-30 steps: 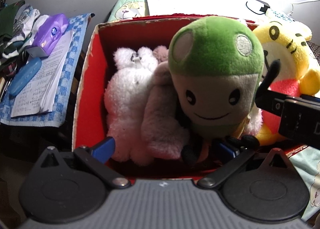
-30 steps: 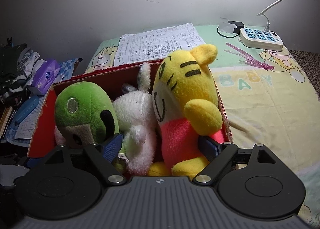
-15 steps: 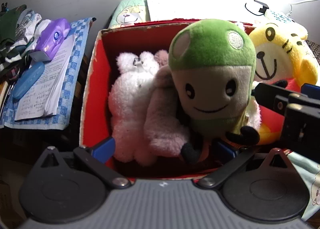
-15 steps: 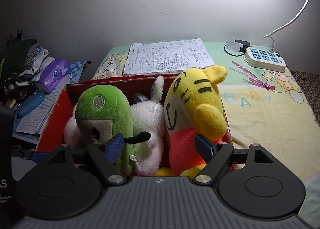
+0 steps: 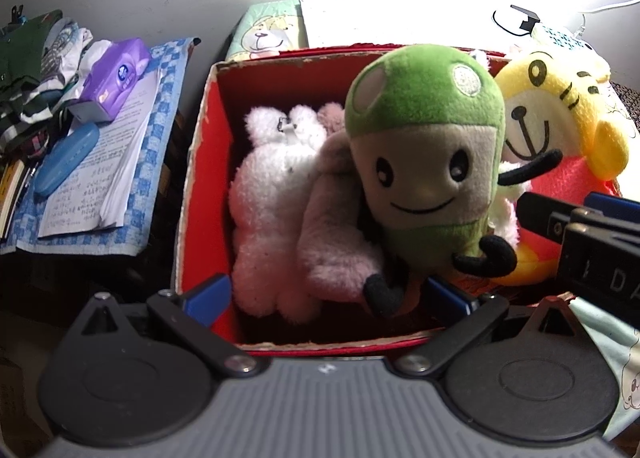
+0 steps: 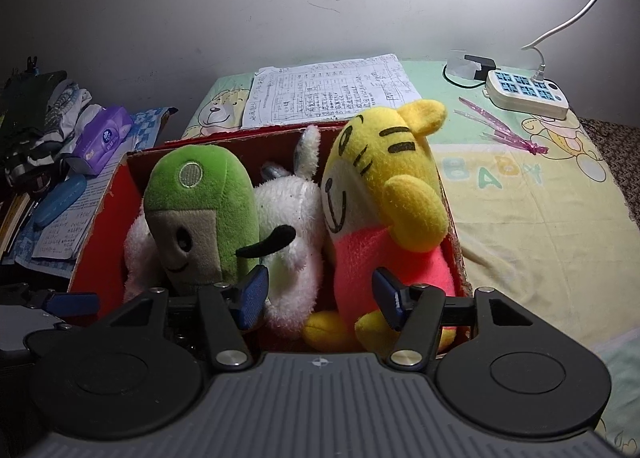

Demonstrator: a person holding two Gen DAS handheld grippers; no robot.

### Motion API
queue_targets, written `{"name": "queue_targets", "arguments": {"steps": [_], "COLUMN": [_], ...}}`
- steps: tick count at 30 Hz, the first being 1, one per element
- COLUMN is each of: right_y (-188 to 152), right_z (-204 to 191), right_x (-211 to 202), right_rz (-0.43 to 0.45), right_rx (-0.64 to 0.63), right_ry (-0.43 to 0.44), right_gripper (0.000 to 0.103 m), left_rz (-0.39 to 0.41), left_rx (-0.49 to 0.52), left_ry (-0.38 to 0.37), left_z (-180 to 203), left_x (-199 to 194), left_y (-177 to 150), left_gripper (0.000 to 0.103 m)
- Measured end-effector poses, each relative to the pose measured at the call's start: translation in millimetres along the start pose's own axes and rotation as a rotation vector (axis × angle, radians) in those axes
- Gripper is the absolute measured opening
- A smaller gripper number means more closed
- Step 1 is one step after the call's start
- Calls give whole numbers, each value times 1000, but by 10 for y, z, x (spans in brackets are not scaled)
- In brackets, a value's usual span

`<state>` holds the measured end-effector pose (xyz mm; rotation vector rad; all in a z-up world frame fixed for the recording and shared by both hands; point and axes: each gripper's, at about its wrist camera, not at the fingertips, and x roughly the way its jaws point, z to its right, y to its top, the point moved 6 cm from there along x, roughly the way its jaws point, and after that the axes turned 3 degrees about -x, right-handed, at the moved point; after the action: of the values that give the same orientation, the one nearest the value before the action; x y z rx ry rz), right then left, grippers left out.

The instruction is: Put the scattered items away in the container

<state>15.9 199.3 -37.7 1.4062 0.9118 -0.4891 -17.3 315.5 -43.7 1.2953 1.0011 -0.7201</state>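
A red cardboard box (image 5: 200, 178) (image 6: 100, 226) holds several plush toys. A white plush (image 5: 272, 194) (image 6: 292, 214) lies in it beside a pinkish one (image 5: 332, 226). A green-capped doll (image 5: 424, 154) (image 6: 200, 214) stands upright in the middle. A yellow tiger in a pink shirt (image 5: 560, 118) (image 6: 384, 194) leans at the box's right end. My left gripper (image 5: 328, 294) hangs open over the near rim, touching nothing. My right gripper (image 6: 320, 296) is open just in front of the tiger and the white plush, with nothing held; it also shows at the right of the left wrist view (image 5: 580, 226).
A bed sheet with cartoon prints (image 6: 520, 198) lies right of the box, with a white power strip (image 6: 528, 92), pink plastic strips (image 6: 500, 130) and handwritten sheets (image 6: 328, 90). To the left are a purple tissue pack (image 5: 114, 78), a blue case (image 5: 66, 164) and papers on a checked cloth.
Both grippers have drawn back and up from the box. The right gripper's fingers stand closer together than a second ago. The green doll's black arm now sticks out sideways.
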Motion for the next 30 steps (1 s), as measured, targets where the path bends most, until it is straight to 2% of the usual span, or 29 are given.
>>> {"name": "queue_targets", "arguments": {"steps": [30], "right_y": [-94], "right_z": [-17], "right_x": [-5], "right_rz": [-1], "right_rx": [-15], "right_ry": [17], "right_gripper": [60], "left_rz": [87], "left_rx": [-54], "left_ry": [37], "left_z": [-53], "left_x": [-144], "left_y": [-115], "left_gripper": [103]}}
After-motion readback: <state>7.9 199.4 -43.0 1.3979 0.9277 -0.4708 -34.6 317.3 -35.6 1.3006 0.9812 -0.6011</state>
